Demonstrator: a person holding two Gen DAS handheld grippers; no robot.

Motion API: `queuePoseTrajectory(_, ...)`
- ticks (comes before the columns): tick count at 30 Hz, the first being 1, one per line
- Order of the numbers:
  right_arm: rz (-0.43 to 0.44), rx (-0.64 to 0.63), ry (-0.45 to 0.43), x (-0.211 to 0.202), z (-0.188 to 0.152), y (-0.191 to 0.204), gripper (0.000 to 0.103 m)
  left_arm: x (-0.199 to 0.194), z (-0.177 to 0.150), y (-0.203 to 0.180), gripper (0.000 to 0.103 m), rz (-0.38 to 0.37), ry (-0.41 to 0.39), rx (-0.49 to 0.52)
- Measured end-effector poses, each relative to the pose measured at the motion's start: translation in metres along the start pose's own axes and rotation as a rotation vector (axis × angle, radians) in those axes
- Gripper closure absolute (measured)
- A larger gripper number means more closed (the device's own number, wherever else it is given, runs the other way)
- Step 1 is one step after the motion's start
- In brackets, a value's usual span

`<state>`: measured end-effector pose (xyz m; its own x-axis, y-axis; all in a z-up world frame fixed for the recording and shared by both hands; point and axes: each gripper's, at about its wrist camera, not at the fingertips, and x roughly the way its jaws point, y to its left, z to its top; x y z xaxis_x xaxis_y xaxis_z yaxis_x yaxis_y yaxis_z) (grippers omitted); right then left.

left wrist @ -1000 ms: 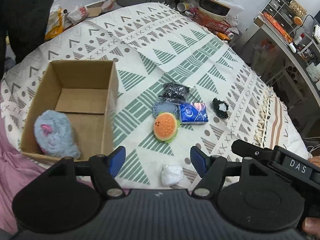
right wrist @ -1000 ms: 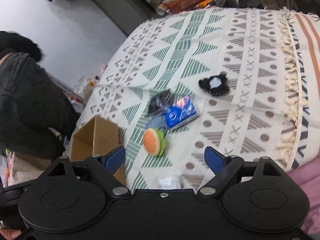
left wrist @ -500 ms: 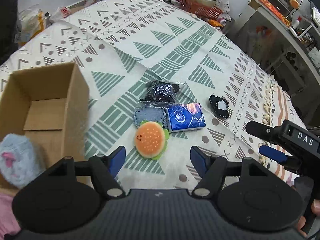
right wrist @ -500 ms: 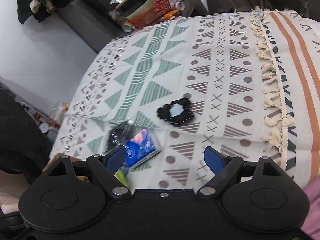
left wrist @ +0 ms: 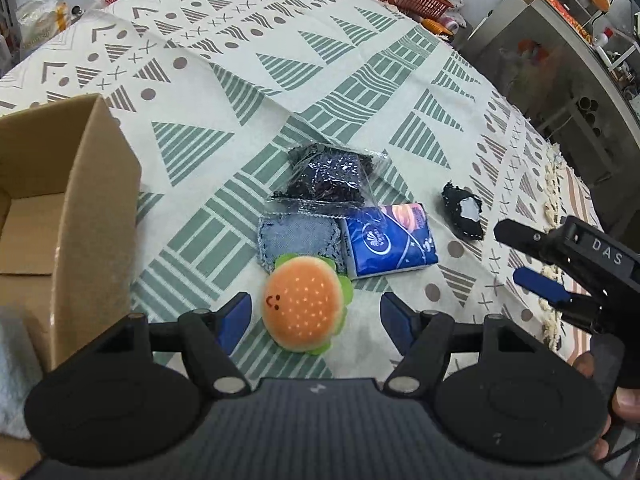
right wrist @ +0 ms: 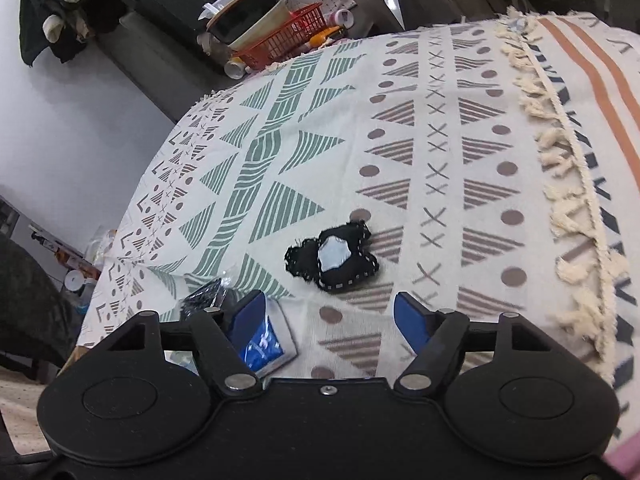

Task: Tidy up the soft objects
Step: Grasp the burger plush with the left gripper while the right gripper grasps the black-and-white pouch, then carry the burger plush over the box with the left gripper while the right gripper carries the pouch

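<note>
The left gripper (left wrist: 314,314) is hanging with jaws spread around the burger plush (left wrist: 303,307). To its left the cardboard box (left wrist: 64,216) is holding a grey fluffy toy (left wrist: 16,364) at its near corner. The right gripper (right wrist: 330,314) is gaping, empty, just behind the black patch cushion (right wrist: 334,258).

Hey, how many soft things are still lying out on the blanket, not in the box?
5: burger plush nearest the left hand-held gripper, denim patch behind it, blue tissue pack beside that, bagged dark item farther back, black pouch off right. Others may be hidden.
</note>
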<state>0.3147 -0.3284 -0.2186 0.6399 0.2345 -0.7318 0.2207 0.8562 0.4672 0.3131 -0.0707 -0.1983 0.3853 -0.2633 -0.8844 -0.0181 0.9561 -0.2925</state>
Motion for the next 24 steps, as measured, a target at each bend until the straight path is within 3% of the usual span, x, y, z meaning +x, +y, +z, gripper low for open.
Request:
queuePoseTrajectory(10,-0.029,-0.021,-0.019,0.035,0.005,-0.004,0.036,0.025,0.006,0.008,0.04,-0.026,0.038,-0.015)
queuePoseTrajectory(14,-0.025,-0.036,-0.006,0.046,0.005,-0.003,0.047,0.028,0.009,0.008,0.048,-0.022,0.044,-0.013)
queuePoseTrajectory(19,-0.033,-0.048,-0.017,0.047,0.006,-0.003,0.059,0.028,0.008,0.009,0.051,-0.027,0.058,-0.011)
queuePoseTrajectory(21,-0.03,-0.057,-0.011,0.047,0.006,-0.003,0.073,0.028,0.006,0.009,0.052,-0.027,0.059,-0.005)
queuePoseTrajectory(24,-0.016,-0.077,0.003,0.044,0.005,-0.001,0.079,0.028,0.003,0.008,0.058,-0.02,0.046,0.0)
